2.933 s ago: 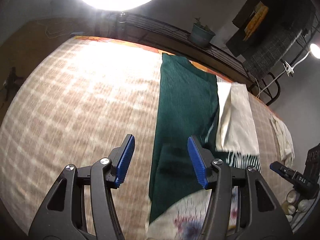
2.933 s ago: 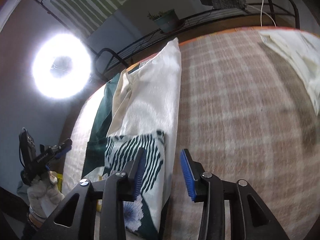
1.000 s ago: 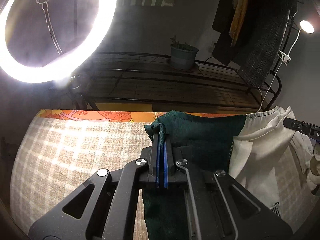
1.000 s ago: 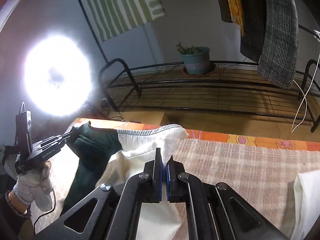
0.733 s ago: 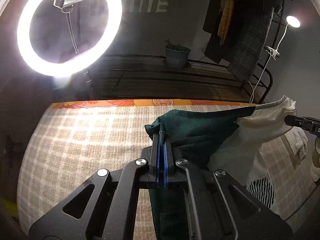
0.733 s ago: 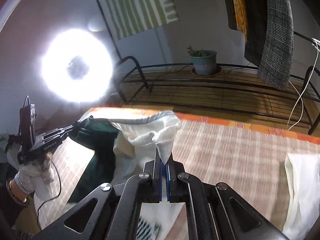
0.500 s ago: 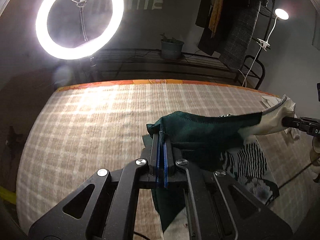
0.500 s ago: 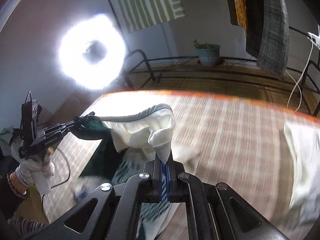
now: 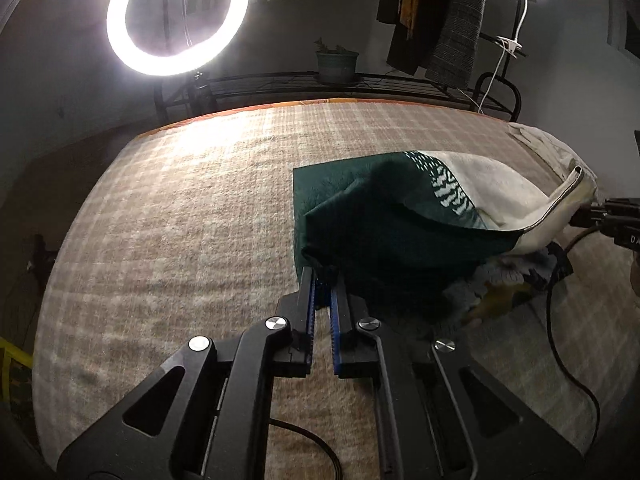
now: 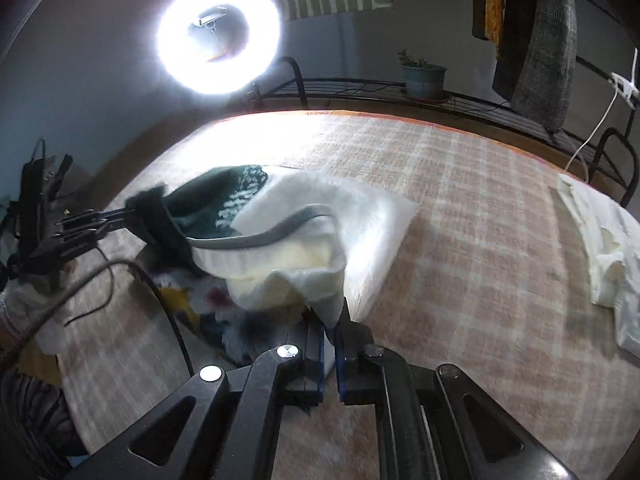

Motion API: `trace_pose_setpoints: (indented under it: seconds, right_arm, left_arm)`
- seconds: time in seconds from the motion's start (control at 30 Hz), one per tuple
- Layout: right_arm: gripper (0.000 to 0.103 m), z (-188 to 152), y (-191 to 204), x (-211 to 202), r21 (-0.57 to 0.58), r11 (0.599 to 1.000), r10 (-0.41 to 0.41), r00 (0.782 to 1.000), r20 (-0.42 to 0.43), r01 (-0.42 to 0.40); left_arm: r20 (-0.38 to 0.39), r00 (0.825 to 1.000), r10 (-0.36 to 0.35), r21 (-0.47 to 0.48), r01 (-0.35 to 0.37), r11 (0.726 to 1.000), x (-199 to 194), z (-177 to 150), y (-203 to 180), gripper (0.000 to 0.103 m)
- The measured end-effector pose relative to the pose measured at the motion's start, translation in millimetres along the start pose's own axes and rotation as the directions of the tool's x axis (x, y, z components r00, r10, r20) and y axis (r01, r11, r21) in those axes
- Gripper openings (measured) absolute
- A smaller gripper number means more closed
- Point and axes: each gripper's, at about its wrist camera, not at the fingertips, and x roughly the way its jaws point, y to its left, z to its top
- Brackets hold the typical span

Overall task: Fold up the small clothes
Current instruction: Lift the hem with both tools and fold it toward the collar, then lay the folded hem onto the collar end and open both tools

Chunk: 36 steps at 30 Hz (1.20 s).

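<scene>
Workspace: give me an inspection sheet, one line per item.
Surface: plaid blanket covering the bed.
Job's things: green and cream garment, top edge carried over its lower part, floral print showing underneath.
Clutter: loose cream cloth at the right side.
Grippers: left tool grips the green corner; right tool grips the cream corner; both look slightly parted.
Cables: black cable lying across the blanket.
Surroundings: ring light, potted plant on a metal rack, hanging clothes.
</scene>
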Motion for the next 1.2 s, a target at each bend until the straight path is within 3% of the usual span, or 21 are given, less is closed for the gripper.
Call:
trace_pose_setpoints:
  seconds: [0.03,0.2,0.3,0.33,0.43,0.5,0.6,0.67,0.8,0.83,0.87,0.93,1.07,1.2]
  right_arm:
    - [0.015,-2.0,-0.7,-4.8,0.002,1.0,0.002,1.0,0.005,-0.002]
    - [0.019,-22.4,-7.9,-43.3,0.052,0.998,0.019,0.999,0.048,-0.022]
    - [0.028,-33.5,-14.6,-64.5,0.141,0.986,0.08,0.994,0.078,-0.091]
    - [0.033,-35.3,-15.9,-67.5,0.163,0.981,0.092,0.992,0.082,-0.104]
    - [0.04,-36.7,-19.7,-64.9,0.234,0.965,0.101,0.992,0.078,-0.117]
    - [0.047,-36.7,-26.6,-53.8,0.307,0.94,0.133,0.989,0.068,-0.148]
    - [0.05,-38.9,-38.2,-25.8,0.429,0.881,0.192,0.98,0.06,-0.199]
    - [0.05,-39.3,-39.5,-12.0,0.462,0.859,0.22,0.974,0.052,-0.219]
    - [0.048,-37.7,-35.4,14.6,0.497,0.823,0.3,0.953,0.031,-0.275]
    - [0.041,-36.5,-32.6,19.0,0.492,0.824,0.311,0.95,0.021,-0.281]
    - [0.026,-34.3,-28.2,23.7,0.479,0.831,0.32,0.948,0.005,-0.283]
    - [0.011,-32.0,-22.3,27.0,0.454,0.851,0.309,0.951,-0.023,-0.265]
    - [0.004,-24.8,-12.9,17.7,0.39,0.894,0.261,0.964,-0.054,-0.22]
    - [0.004,-27.9,-11.2,9.3,0.351,0.918,0.224,0.972,-0.077,-0.184]
  left_arm:
    - [0.0,1.0,0.003,0.005,-0.003,1.0,-5.8,-6.2,-0.2,0.007]
    - [0.021,1.0,-0.006,-0.014,0.006,1.0,-45.4,-29.9,1.8,0.008]
    - [0.026,1.0,-0.006,-0.048,0.007,0.999,-60.0,-31.3,9.3,0.009]
    - [0.024,1.0,-0.011,-0.066,0.013,0.998,-63.0,-31.5,11.5,0.014]
    - [0.01,0.999,-0.043,-0.137,0.044,0.99,-60.4,-25.4,20.8,0.044]
    - [-0.012,0.997,-0.082,-0.194,0.078,0.978,-51.4,-23.4,26.1,0.051]
    - [-0.063,0.989,-0.132,-0.299,0.107,0.948,-29.5,-25.3,35.0,0.051]
    - [-0.083,0.98,-0.183,-0.389,0.137,0.911,-15.1,-29.5,45.6,0.051]
    - [-0.067,0.954,-0.292,-0.573,0.203,0.794,6.5,-40.5,67.6,0.051]
    - [-0.065,0.95,-0.306,-0.583,0.213,0.784,9.5,-41.0,68.5,0.045]
    - [-0.073,0.948,-0.311,-0.578,0.214,0.788,13.1,-40.3,66.9,0.023]
    - [-0.115,0.95,-0.291,-0.543,0.185,0.819,20.0,-37.4,61.0,0.001]
    - [-0.077,0.956,-0.282,-0.522,0.203,0.829,7.1,-34.0,55.1,0.0]
    - [-0.096,0.97,-0.224,-0.45,0.159,0.879,1.1,-39.4,50.2,0.0]
